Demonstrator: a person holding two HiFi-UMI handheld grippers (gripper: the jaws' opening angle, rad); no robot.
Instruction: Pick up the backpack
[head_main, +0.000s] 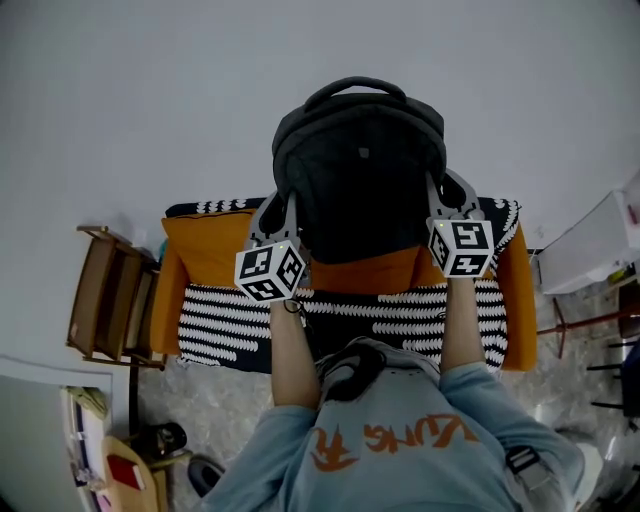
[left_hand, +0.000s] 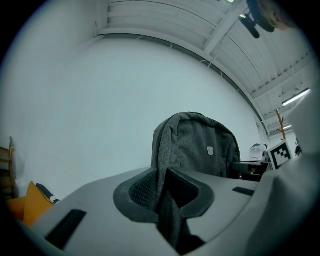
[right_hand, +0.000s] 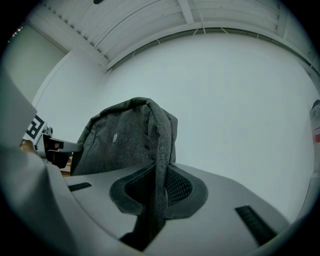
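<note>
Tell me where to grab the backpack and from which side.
Take the backpack by its side edges, one gripper from each side: it is upright and the fabric there pinches thin. The left gripper and right gripper are shut on those edges.

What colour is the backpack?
The backpack is dark grey, with a flecked weave; the left gripper view shows it best.

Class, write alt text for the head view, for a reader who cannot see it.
A dark grey backpack is gripped at its two sides by the left tongs and the right tongs, seen from above, with an orange sofa and its black-and-white striped throw beneath.
</note>
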